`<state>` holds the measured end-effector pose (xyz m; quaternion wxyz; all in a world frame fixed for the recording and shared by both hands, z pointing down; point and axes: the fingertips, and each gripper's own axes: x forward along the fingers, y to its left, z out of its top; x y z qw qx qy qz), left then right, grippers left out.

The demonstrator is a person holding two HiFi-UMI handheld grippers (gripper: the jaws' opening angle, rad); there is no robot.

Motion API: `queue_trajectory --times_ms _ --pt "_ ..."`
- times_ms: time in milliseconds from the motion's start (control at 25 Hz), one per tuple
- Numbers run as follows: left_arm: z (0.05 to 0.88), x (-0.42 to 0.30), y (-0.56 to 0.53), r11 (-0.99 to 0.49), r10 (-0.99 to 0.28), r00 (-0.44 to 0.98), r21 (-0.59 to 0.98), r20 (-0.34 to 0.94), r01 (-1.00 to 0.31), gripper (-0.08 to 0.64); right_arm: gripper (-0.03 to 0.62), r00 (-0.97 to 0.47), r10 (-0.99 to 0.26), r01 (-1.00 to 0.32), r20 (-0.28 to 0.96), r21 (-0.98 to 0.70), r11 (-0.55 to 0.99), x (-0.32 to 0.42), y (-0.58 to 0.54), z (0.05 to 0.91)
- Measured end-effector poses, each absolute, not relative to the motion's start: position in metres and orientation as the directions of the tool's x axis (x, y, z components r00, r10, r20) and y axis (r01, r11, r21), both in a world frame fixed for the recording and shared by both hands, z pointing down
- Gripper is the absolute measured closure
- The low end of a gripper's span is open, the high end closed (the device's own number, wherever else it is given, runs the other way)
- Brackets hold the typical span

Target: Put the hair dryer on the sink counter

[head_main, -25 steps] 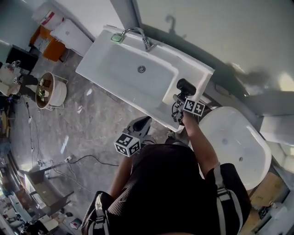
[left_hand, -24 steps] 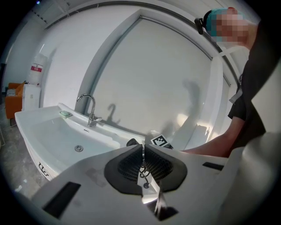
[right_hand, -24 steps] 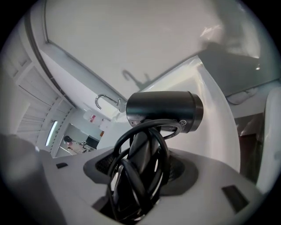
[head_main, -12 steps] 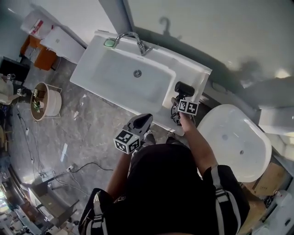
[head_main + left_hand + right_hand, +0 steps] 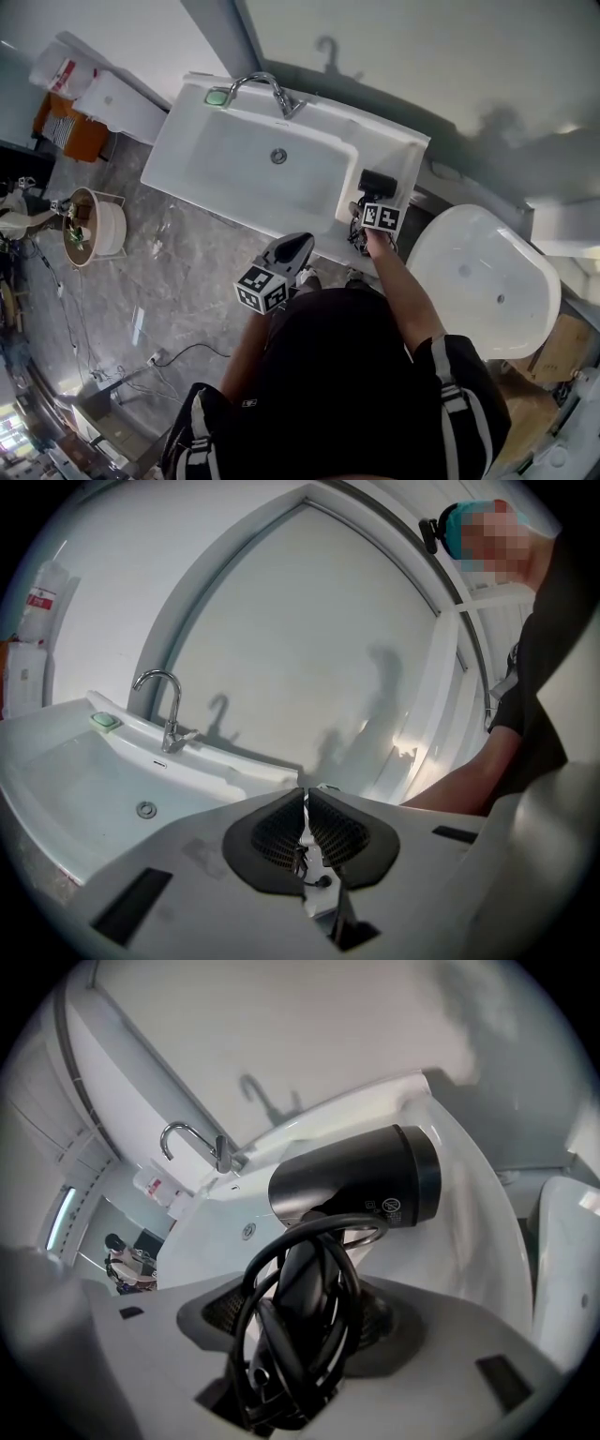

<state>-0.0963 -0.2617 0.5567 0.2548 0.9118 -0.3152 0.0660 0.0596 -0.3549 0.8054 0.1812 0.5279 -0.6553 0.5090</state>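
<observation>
White sink (image 5: 202,150) with faucet (image 5: 272,89) and green soap dish (image 5: 217,96) on its back edge and drain (image 5: 278,157) mid-basin. Black hair dryer (image 5: 377,181) is over the sink's right counter ledge at the tip of the right gripper (image 5: 370,202), contact with the ledge unclear, while the left gripper (image 5: 300,242) hangs just off the sink's front edge above grey marble floor (image 5: 178,272). White tub (image 5: 487,281) sits right of the sink, round white basket (image 5: 103,225) well off its left end, person's dark shirt (image 5: 328,375) in front of it.
</observation>
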Motion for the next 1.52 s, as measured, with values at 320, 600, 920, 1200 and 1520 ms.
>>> queue_trajectory --times_ms 320,600,920,1200,1520 --pt "0.549 -0.094 -0.273 -0.714 -0.503 0.826 0.417 0.254 -0.563 0.537 0.201 -0.281 -0.511 -0.937 0.812 -0.347 -0.038 0.068 -0.352 0.797" --pt "0.552 -0.093 -0.273 -0.740 -0.461 0.852 0.422 0.250 -0.524 0.537 0.199 -0.289 -0.571 -0.935 0.768 -0.356 -0.005 0.072 -0.342 0.776" --pt "0.556 -0.091 -0.289 -0.758 -0.434 0.866 0.421 0.247 -0.499 0.537 0.201 -0.331 -0.614 -0.934 0.716 -0.339 0.108 0.082 -0.314 0.747" --pt "0.560 -0.077 -0.286 -0.770 -0.401 0.882 0.430 0.247 -0.471 0.537 0.415 -0.417 -0.661 -0.905 0.624 -0.350 0.241 0.090 -0.275 0.706" --pt "0.584 -0.058 -0.283 -0.771 -0.354 0.889 0.447 0.292 -0.454 0.537 0.534 -0.515 -0.730 -0.856 0.449 -0.316 0.409 0.089 -0.251 0.626"
